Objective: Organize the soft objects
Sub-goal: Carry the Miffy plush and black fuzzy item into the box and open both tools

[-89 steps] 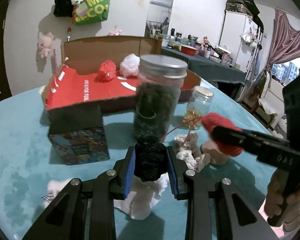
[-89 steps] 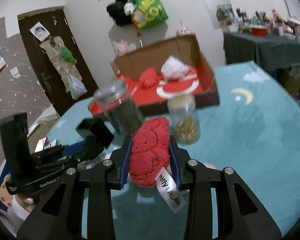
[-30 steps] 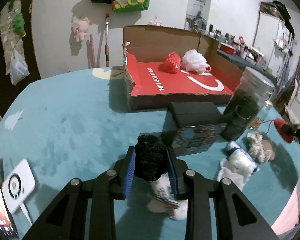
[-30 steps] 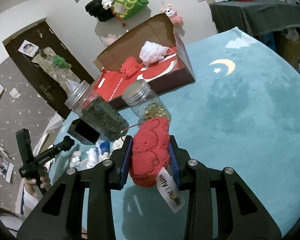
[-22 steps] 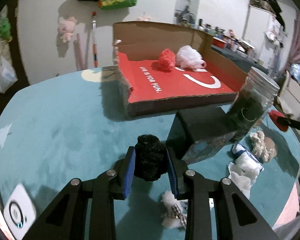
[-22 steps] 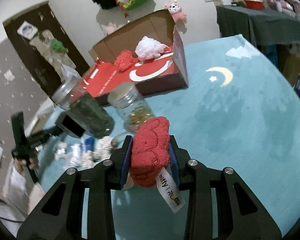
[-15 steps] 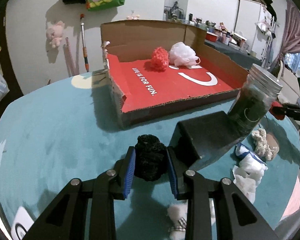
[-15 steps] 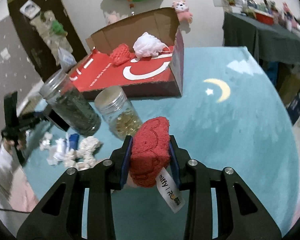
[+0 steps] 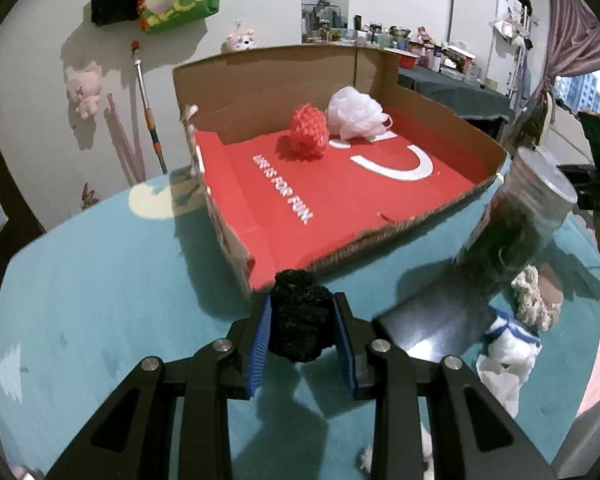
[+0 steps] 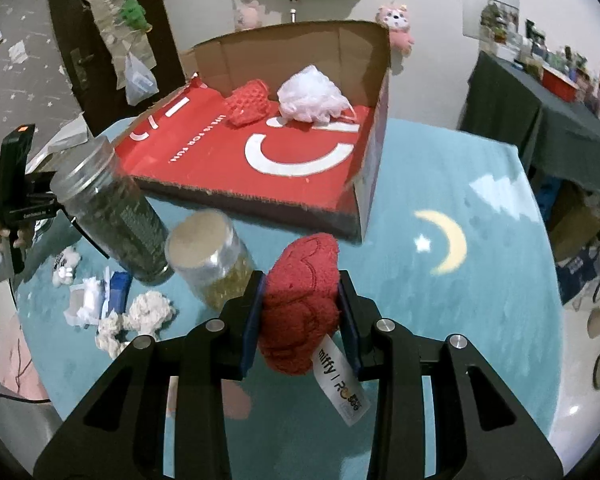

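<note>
My left gripper is shut on a black fuzzy ball, held just short of the near corner of the open cardboard box with its red floor. A red mesh puff and a white mesh puff lie at the back of that box. In the right wrist view my right gripper is shut on a red terry toy with a white tag, in front of the box. Loose soft pieces lie on the teal cloth to the left.
A tall jar of dark stuff and a shorter jar of yellow bits stand before the box. A dark small box lies beside the left gripper. A hand holds the other gripper at far left. The teal table spreads to the right.
Both grippers have moved toward the cardboard box and rolled, each keeping its grip. The box looks larger and nearer in both views; the phone-like device at the left has left the view.
</note>
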`<state>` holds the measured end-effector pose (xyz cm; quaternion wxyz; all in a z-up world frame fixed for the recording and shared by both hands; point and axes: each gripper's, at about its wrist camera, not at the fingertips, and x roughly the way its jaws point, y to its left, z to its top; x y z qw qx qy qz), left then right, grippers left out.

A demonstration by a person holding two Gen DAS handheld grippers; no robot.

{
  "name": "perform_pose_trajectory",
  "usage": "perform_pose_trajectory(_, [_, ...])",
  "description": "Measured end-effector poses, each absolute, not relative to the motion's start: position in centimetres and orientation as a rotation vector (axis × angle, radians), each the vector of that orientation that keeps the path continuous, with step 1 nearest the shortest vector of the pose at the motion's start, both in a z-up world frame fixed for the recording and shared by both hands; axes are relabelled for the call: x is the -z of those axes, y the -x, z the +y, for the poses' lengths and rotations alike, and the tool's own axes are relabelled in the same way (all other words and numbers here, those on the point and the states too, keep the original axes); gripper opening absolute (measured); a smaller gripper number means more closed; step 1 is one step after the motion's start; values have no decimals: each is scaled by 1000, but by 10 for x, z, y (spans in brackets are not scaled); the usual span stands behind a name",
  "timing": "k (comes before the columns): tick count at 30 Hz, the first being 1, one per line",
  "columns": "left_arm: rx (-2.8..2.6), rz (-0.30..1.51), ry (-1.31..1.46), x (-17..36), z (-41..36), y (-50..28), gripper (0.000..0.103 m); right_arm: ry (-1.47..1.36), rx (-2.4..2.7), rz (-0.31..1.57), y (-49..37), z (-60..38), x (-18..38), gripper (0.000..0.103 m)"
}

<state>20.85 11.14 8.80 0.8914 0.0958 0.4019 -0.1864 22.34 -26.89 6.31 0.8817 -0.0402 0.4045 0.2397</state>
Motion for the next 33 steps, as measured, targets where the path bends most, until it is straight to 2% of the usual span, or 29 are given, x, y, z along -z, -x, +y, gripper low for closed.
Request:
perform_pose_trajectory(11, [440,804,-211,-123,84,-250,32,128,-544,770,-258,-252,-107,33])
perform_pose_trajectory(19, [382,866,-181,-111,59,-297,32,44,-535,743,-304,-230,-124,33])
perform_pose_trajectory(25, [334,938,-170,-98,46,-331,32,21,-482,838,-344,-203,-107,33])
perform_pose_trajectory(33, [244,1040,-193,-71,41,-371,32,141,-360,1015,-394,-168,-70,33])
